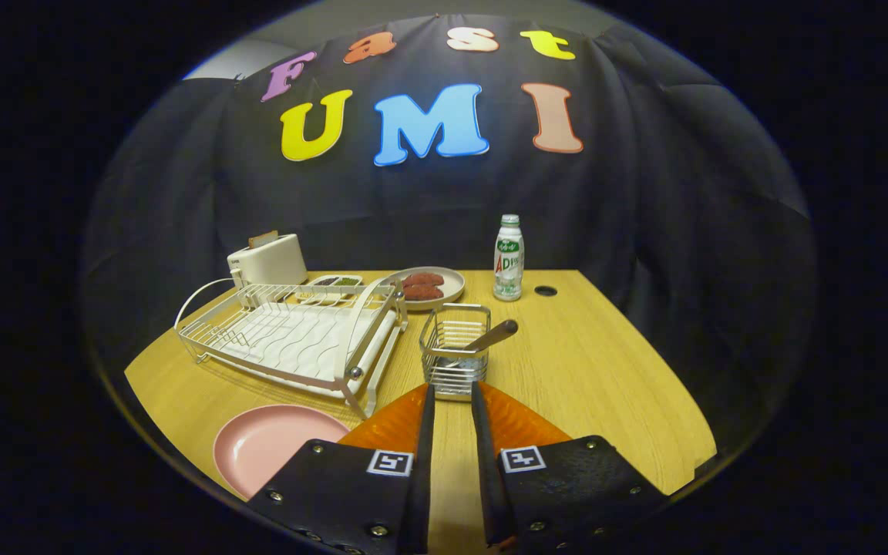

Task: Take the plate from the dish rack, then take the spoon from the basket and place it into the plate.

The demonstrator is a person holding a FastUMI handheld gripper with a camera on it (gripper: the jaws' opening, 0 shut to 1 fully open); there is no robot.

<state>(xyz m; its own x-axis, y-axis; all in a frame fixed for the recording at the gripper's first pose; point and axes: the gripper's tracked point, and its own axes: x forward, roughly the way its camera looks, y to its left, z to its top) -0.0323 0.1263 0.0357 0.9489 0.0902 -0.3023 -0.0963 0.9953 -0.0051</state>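
Gripper view: pink plate already lies on the tabletop, near left of the empty dish rack. Spoon leans in the wire basket just ahead of the gripper, whose jaws stand slightly parted, holding nothing. Fetching the spoon remains; its bowl is hidden.

tongs, fingers slightly apart, holding nothing
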